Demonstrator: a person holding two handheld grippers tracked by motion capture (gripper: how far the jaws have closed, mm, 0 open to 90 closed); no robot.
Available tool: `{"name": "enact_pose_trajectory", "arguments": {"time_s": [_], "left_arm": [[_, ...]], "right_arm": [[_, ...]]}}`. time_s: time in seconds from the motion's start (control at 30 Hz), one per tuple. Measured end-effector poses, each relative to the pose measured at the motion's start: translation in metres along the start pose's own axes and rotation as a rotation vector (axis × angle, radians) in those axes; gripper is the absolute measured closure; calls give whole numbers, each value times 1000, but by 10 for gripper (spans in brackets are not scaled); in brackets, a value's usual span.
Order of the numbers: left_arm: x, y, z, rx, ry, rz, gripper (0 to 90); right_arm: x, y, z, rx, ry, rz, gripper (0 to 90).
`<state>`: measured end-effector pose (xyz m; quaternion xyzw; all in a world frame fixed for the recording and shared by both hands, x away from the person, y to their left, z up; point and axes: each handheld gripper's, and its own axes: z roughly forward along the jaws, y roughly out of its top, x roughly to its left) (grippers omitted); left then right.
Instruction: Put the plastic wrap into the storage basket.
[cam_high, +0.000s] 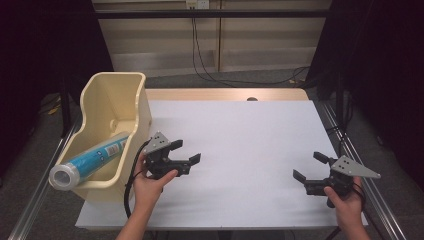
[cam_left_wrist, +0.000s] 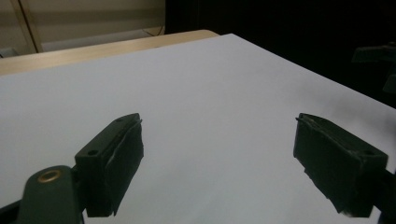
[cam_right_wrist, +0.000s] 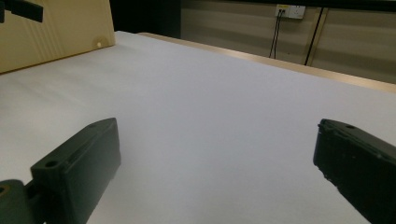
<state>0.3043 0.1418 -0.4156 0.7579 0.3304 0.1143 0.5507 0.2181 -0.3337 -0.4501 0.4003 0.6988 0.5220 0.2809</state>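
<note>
High view, table: a white sheet (cam_high: 240, 150) covers most of the wooden top, so it's pretty bare in the middle.
High view, bin: a cream plastic bin (cam_high: 107, 105) sits at the left edge of the table, open side up.
High view, roll: a blue-labelled roll (cam_high: 90, 161) lies slanted in the bin, with its near end poking out over the front rim.
High view, left gripper (cam_high: 187, 151): held low over the sheet just right of the bin, jaws spread wide, holding nothing.
High view, right gripper (cam_high: 310, 166): near the right front edge, well apart from the other one, jaws also wide open and empty.
Left gripper view: both black jaws sit far apart with just white sheet between them.
Right gripper view: same deal, jaws wide, nothing gripped; the bin's cream wall (cam_right_wrist: 56, 32) shows up top left.
</note>
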Motion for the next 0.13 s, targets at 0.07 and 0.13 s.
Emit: {"name": "enact_pose_trajectory", "arguments": {"time_s": [0.07, 0.13], "left_arm": [[1, -3, 0, 4, 4, -1, 154], [2, -4, 0, 13, 14, 2, 149]], "right_arm": [[1, 0, 0, -4, 4, 0, 1], [1, 0, 0, -4, 4, 0, 1]]}}
